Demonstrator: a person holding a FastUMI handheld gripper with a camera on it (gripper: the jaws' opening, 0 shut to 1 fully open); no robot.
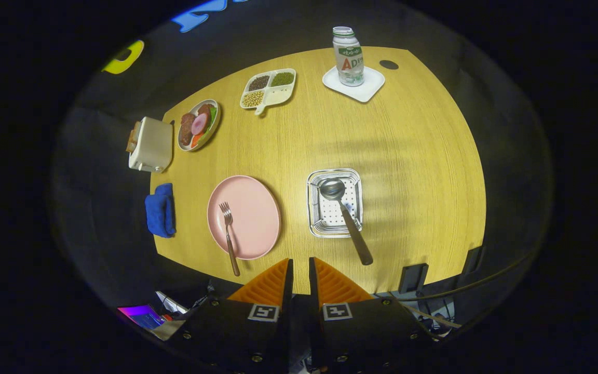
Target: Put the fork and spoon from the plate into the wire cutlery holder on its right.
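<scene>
A pink plate (252, 208) lies on the wooden table, ahead and a little left of my fingers. A fork (229, 236) rests on its left side, tines pointing away, handle sticking out over the near rim. To the plate's right stands the wire cutlery holder (315, 208). A spoon (345, 215) lies in it, bowl at the far end, handle jutting out over the near right corner. My gripper (300, 270) hangs well above the table's near edge, between plate and holder. Its fingers stand almost together with a narrow gap and nothing between them.
A blue cloth (161, 209) lies left of the plate at the table's edge. Farther off are a toaster (150, 145), a plate of food (199, 124), a divided dish of beans (269, 89) and a bottle (348, 56) on a white coaster (366, 89).
</scene>
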